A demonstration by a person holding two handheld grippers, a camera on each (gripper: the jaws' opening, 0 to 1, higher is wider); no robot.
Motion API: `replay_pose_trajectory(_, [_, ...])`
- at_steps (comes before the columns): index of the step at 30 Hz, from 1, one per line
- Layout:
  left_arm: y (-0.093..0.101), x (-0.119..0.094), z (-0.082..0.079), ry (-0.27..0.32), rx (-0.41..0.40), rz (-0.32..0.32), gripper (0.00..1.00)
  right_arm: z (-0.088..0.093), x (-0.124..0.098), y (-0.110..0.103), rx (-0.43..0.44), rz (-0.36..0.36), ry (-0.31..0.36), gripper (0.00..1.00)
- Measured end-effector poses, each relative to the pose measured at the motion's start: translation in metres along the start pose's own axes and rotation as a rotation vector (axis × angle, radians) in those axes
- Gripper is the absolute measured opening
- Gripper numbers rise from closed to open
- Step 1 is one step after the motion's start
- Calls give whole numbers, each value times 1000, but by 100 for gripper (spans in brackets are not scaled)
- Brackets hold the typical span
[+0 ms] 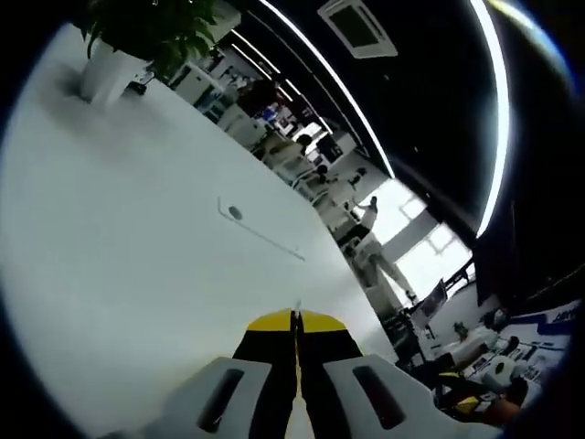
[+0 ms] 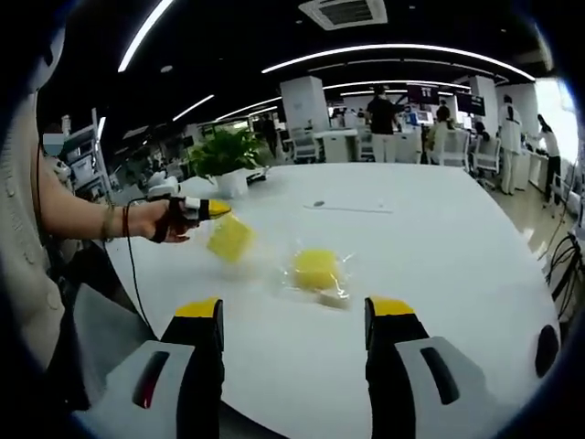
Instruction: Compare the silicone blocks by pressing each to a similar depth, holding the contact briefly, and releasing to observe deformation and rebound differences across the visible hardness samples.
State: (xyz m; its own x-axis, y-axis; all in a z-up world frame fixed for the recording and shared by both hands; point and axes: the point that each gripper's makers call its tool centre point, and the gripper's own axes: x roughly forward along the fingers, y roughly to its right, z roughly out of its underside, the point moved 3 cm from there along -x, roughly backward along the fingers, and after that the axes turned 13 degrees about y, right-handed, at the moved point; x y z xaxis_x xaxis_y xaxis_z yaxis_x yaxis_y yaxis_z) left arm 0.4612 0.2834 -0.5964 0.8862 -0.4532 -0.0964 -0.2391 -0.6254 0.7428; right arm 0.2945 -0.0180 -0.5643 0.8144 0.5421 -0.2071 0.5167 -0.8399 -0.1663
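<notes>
Two yellow blocks (image 2: 229, 238) on white table (image 2: 430, 247), one bagged (image 2: 316, 269)

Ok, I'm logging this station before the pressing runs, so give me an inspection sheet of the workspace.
Surface: white table, broad and bare at its far end.
Job's things: yellow block beside the left gripper; second yellow block in a clear bag.
Clutter: potted plant; small grommet in the tabletop.
Grippers: left gripper jaws together; right gripper jaws apart, holding nothing.
Cables: black cord hanging from the person's hand.
Surroundings: open office, people standing, ceiling light strips.
</notes>
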Motion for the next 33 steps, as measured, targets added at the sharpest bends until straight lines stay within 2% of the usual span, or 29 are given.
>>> replay_pose_trajectory(8, [29,-29,-10,5,70,53,0,-5,-1,-14,-11,-26,29,58])
replay_pose_trajectory(18, [65,-58,-24,39,138,132,0,-15,8,-29,-31,-68,57,58])
replay_pose_trajectory(24, [80,-67,-30,51,156,167,0,-20,11,-31,-37,-81,69,58])
replay_pose_trajectory(29, [90,-69,-33,48,197,197,0,-21,11,-29,-36,-79,72,58])
replay_pose_trajectory(33, [96,-69,-36,53,198,216,0,-19,10,-28,-34,-84,71,58])
